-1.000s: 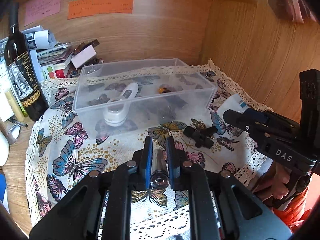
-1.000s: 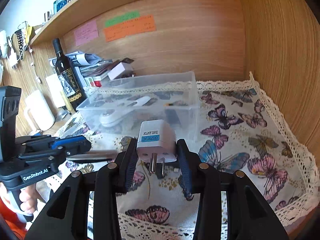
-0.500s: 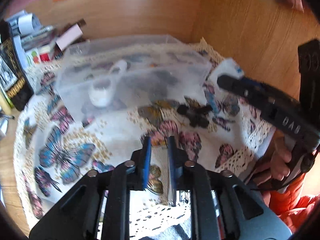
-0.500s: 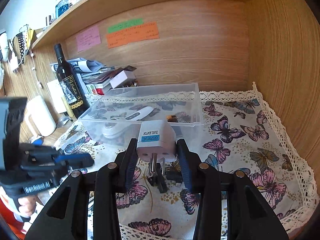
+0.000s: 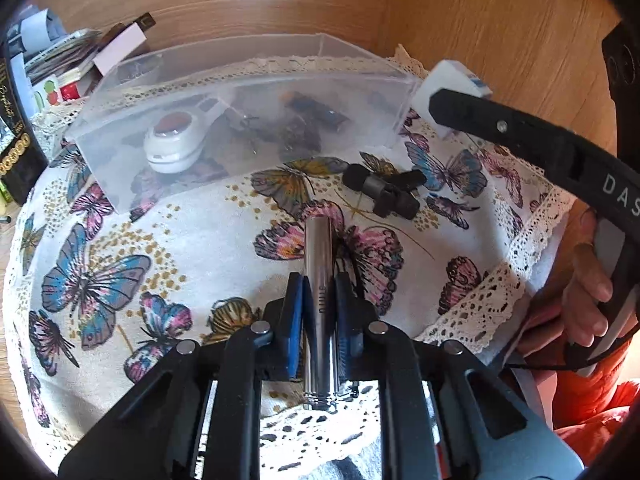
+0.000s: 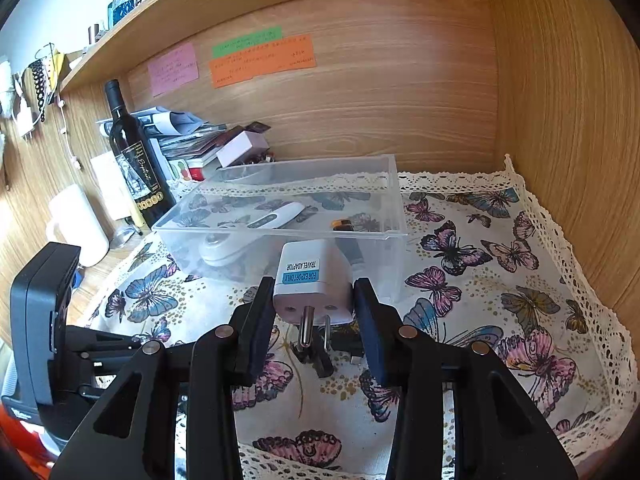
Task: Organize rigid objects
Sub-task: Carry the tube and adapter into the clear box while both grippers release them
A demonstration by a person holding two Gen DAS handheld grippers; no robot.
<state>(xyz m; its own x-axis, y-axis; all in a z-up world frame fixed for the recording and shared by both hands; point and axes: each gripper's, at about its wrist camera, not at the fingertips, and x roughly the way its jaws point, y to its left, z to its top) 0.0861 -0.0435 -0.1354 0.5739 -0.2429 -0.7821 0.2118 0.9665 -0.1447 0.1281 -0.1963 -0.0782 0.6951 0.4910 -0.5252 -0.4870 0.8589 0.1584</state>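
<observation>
Left gripper [image 5: 319,312]: jaws closed on a silver metal cylinder [image 5: 319,280], gripped about mid-length, its far end pointing toward the clear plastic bin [image 5: 248,80] and held over the butterfly-print cloth [image 5: 120,248]. Right gripper [image 6: 314,316]: jaws pressed against both sides of a white travel adaptor [image 6: 312,284], prongs facing the camera — the adaptor is held above the cloth, just in front of the bin's near wall. Bin contents: a white handheld device [image 5: 174,146] and a small dark item with an orange end [image 6: 342,224]. A black T-shaped part [image 5: 384,190] lies on the cloth, between cylinder and bin, touching neither. Wine bottle [image 6: 132,156] stands left of the bin
</observation>
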